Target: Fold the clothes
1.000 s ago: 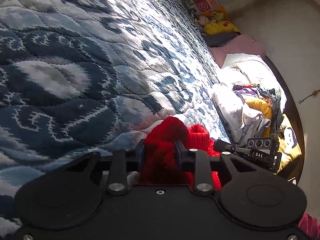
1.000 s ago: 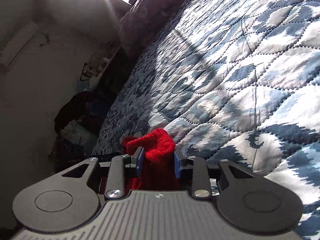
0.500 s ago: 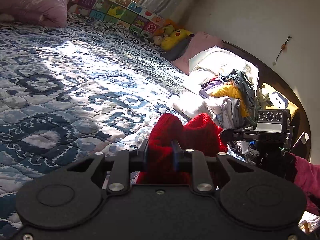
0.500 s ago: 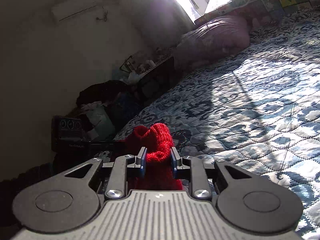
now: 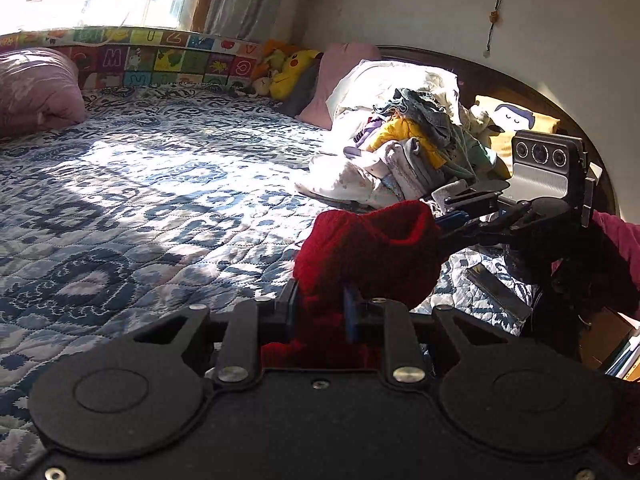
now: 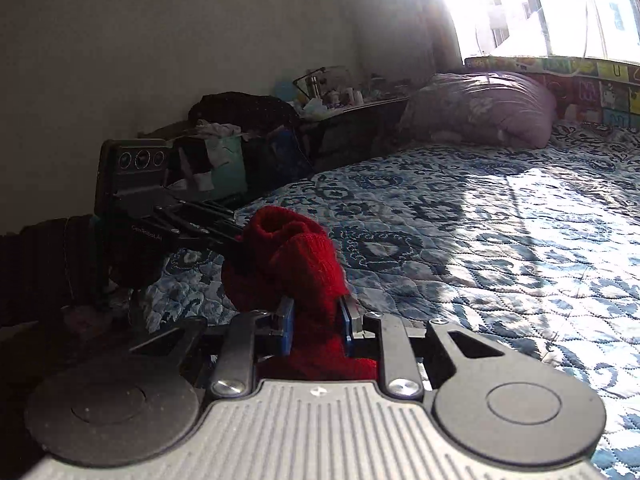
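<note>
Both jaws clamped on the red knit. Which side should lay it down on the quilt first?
Left, probably: the left gripper faces open quilt; the clothes pile crowds the right gripper.

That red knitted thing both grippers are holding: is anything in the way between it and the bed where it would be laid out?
Nothing visible. The red knit garment hangs above bare quilt; the clothes pile sits off by the headboard.

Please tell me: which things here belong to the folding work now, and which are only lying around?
In the job:
red knit garment
left gripper
right gripper
bed quilt

Lying about:
clothes pile
yellow plush toy
pink pillow
</note>
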### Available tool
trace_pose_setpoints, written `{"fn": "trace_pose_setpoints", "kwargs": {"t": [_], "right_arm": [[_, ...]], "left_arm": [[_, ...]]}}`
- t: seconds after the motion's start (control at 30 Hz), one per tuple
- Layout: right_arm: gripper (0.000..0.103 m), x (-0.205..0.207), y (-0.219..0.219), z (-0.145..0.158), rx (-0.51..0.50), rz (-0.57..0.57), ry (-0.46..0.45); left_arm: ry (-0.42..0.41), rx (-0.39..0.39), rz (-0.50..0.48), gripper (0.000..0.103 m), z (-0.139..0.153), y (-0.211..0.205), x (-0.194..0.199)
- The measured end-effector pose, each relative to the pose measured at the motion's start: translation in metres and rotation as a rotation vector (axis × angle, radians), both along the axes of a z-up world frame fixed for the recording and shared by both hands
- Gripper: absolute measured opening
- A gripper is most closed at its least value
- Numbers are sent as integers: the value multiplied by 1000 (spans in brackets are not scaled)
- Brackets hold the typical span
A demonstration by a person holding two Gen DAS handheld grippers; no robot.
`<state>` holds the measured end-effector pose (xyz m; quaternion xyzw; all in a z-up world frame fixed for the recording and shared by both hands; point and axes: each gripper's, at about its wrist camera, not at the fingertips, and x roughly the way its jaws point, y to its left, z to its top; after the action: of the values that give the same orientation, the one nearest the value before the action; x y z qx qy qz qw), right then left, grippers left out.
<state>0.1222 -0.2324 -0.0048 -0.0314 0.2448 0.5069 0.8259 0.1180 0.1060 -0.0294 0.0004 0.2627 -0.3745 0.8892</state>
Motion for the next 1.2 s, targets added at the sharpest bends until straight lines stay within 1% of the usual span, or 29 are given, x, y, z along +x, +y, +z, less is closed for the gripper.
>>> {"fn": "trace_pose_setpoints", "kwargs": {"t": [0.03, 0.07, 0.1, 0.17, 0.3, 0.4, 0.5, 0.53, 0.57, 0.6, 0.63, 0.67, 0.7, 0.77, 0.8, 0.87, 0.9, 0.93, 0.97, 1.0, 1.03, 1.07, 1.1, 1.13, 1.17, 1.2], "right_arm": [[22, -10, 2, 0, -32, 18, -16], [18, -19, 3, -1, -64, 37, -32], [18, -29, 5, -2, -100, 56, -50], [18, -49, 11, -7, -179, 98, -85], [18, -81, 24, -29, -311, 179, -107], [18, -101, 37, -54, -421, 232, -128], [18, -122, 48, -76, -533, 270, -184], [18, -127, 49, -80, -559, 276, -203], [19, -133, 50, -82, -582, 281, -218], [20, -136, 49, -82, -593, 283, -224], [24, -138, 48, -79, -609, 282, -218], [26, -140, 45, -74, -625, 278, -199], [26, -140, 40, -68, -623, 271, -179], [28, -141, 27, -53, -577, 250, -146], [29, -139, 21, -45, -543, 225, -137], [36, -134, 13, -33, -464, 152, -139], [41, -128, 14, -28, -417, 104, -138], [46, -122, 18, -25, -376, 65, -135], [54, -116, 23, -22, -336, 27, -132], [57, -111, 29, -21, -308, -2, -135], [62, -107, 37, -24, -294, -21, -146], [64, -105, 47, -29, -294, -31, -164], [65, -105, 57, -39, -339, -25, -196], [68, -105, 68, -55, -416, -9, -236], [71, -103, 77, -74, -502, 9, -259], [74, -100, 79, -93, -545, 17, -257]], "left_arm": [[-7, 29, -17, 20, -3, -3, -9], [-15, 64, -33, 20, -6, -6, -18], [-23, 100, -48, 20, -9, -10, -26], [-39, 211, -95, 20, -22, -21, -46], [-27, 375, -178, 20, -55, -40, -75], [-27, 432, -199, 20, -74, -49, -88], [-45, 453, -202, 20, -85, -57, -98], [-65, 473, -213, 22, -88, -60, -103], [-89, 501, -227, 26, -91, -64, -108], [-95, 510, -240, 43, -91, -66, -112], [-87, 506, -256, 55, -89, -65, -115], [-78, 502, -272, 55, -87, -64, -119], [-62, 479, -276, 55, -83, -60, -120], [-8, 354, -242, 55, -65, -41, -115], [2, 286, -215, 54, -57, -32, -112], [-7, 168, -111, 54, -41, -15, -101], [-16, 121, -56, 54, -35, -10, -94], [-31, 95, -13, 54, -31, -10, -87], [-47, 86, 11, 54, -30, -12, -80], [-65, 106, 16, 53, -30, -19, -75], [-86, 155, 11, 53, -33, -31, -70], [-100, 216, -5, 53, -40, -43, -67], [-100, 285, -31, 53, -51, -55, -65], [-92, 363, -61, 53, -66, -68, -63], [-75, 423, -87, 53, -81, -77, -63], [-58, 448, -97, 57, -97, -83, -66]]}}
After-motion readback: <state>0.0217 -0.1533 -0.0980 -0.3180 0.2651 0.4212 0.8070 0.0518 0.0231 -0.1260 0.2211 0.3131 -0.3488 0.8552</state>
